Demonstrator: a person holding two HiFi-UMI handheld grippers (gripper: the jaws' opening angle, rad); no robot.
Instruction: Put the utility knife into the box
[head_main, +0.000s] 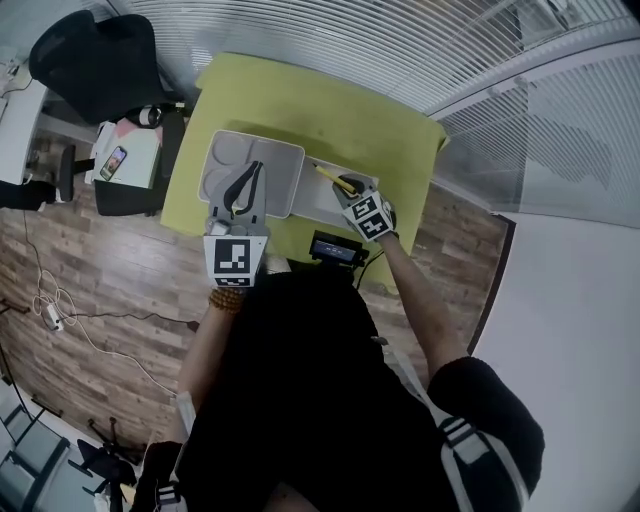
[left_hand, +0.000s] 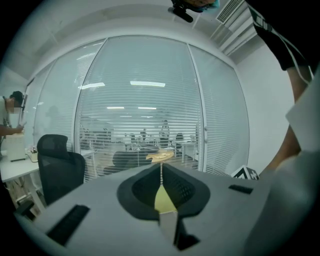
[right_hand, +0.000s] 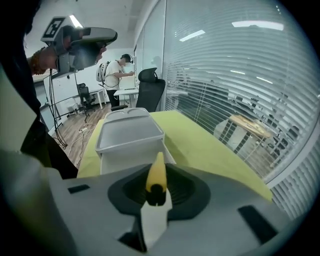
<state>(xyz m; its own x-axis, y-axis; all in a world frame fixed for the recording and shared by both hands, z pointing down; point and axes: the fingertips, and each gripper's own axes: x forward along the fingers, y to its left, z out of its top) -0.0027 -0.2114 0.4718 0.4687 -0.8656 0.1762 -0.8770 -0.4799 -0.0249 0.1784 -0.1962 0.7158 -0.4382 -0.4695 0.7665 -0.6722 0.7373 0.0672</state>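
Right gripper (right_hand: 156, 176): smooth grey shell, black ribbed pads. Utility knife (right_hand: 157, 170): slim yellow body, black rear end. Box (right_hand: 129, 134): pale grey plastic, rounded corners, set on yellow-green table (right_hand: 210, 150). Jaws narrowed, clamped on knife. Left gripper (left_hand: 161, 172): jaws pressed together, nothing held. Knife held at box's right side, long axis along jaws, tip pointed away toward box.

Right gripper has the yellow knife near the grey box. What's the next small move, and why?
Probably ease the right gripper forward and slightly left over the grey plastic box, without letting go. Its jaws are clamped on the yellow utility knife, which sits short of the box's near edge, not yet inside. The left gripper is shut on nothing.
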